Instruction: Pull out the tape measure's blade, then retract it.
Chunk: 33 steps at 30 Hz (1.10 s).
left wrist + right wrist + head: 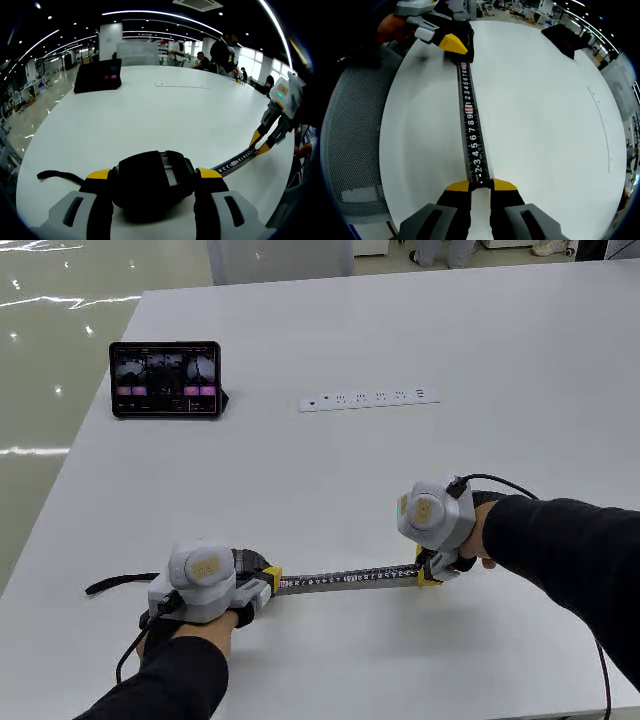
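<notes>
Closest in, the left gripper (153,174) is clamping the tape measure (150,192) by its black case at the near left of the tabletop (300,480). Its blade (471,130) is lying flat, running rightward along the near edge to the right gripper (481,186), whose fingers (504,185) are pinching the tip, nearly closed. Retraction is probably calling for leftward travel along that axis. The tablet (165,378) and power strip (368,398) are sitting well apart, on the far side.

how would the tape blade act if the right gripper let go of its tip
The blade is a thin strip stretched straight between the right gripper and the case in the left gripper, so it would probably snap back fast. Lying low along the table, it likely sags little.
</notes>
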Each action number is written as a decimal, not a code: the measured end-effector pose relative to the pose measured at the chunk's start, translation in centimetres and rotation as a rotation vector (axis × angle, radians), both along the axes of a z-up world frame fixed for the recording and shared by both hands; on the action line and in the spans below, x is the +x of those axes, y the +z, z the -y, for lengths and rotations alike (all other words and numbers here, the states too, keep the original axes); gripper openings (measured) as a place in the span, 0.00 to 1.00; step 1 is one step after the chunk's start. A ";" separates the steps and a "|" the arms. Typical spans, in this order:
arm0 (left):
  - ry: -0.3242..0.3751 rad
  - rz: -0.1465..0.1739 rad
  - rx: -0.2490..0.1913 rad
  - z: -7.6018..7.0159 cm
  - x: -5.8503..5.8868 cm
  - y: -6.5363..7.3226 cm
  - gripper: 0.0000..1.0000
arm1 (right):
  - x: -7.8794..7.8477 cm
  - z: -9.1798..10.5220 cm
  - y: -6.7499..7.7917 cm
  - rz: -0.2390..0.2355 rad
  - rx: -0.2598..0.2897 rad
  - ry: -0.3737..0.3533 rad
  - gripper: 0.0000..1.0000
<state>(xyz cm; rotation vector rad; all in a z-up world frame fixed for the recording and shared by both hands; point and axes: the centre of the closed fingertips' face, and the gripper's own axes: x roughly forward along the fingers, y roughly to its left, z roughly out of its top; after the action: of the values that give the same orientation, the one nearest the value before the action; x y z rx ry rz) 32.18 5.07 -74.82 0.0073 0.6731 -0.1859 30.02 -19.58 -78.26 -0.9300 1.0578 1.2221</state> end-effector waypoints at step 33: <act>-0.002 -0.009 -0.007 0.1 0.1 -0.1 0.62 | 0.1 -0.8 0.1 -0.006 -0.019 -0.013 0.10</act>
<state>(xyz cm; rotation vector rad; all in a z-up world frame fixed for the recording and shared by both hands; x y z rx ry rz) 32.25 5.00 -74.90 0.0009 0.6812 -0.1903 30.10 -18.82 -78.21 -0.9330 1.0806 1.2071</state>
